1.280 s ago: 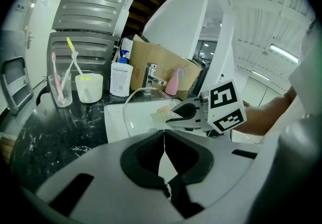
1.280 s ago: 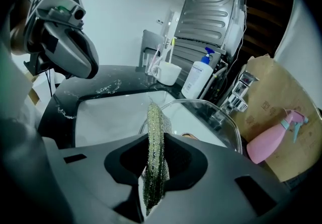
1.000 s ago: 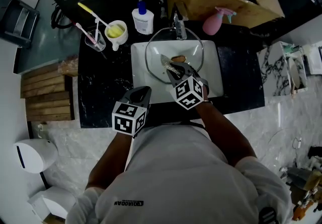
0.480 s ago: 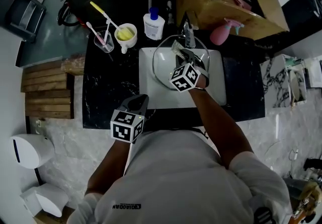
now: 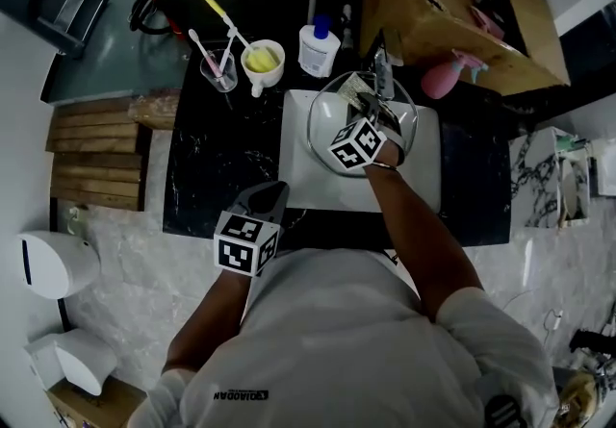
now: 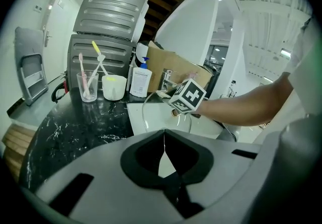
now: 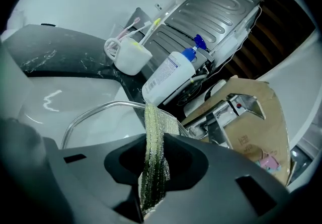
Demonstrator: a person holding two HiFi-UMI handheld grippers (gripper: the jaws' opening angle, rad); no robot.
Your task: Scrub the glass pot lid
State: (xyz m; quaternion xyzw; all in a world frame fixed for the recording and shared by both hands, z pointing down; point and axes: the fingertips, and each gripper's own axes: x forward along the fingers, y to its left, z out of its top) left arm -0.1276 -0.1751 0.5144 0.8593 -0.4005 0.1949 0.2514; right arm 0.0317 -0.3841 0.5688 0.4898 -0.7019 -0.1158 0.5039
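Black bench [image 5: 207, 162] carrying a white sink [image 5: 298, 181]. The glass pot lid [image 5: 327, 109] stands in the sink's far half. Right gripper [image 7: 155, 150] fingers are clamped on a scrub pad [image 7: 156, 125] that crosses the lid's rim. Left gripper [image 6: 163, 142], fingers together, is at the sink's near corner, apart from the lid.

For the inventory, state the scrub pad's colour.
Yellow-green scrub pad with shiny mesh; clearest in the right gripper view.
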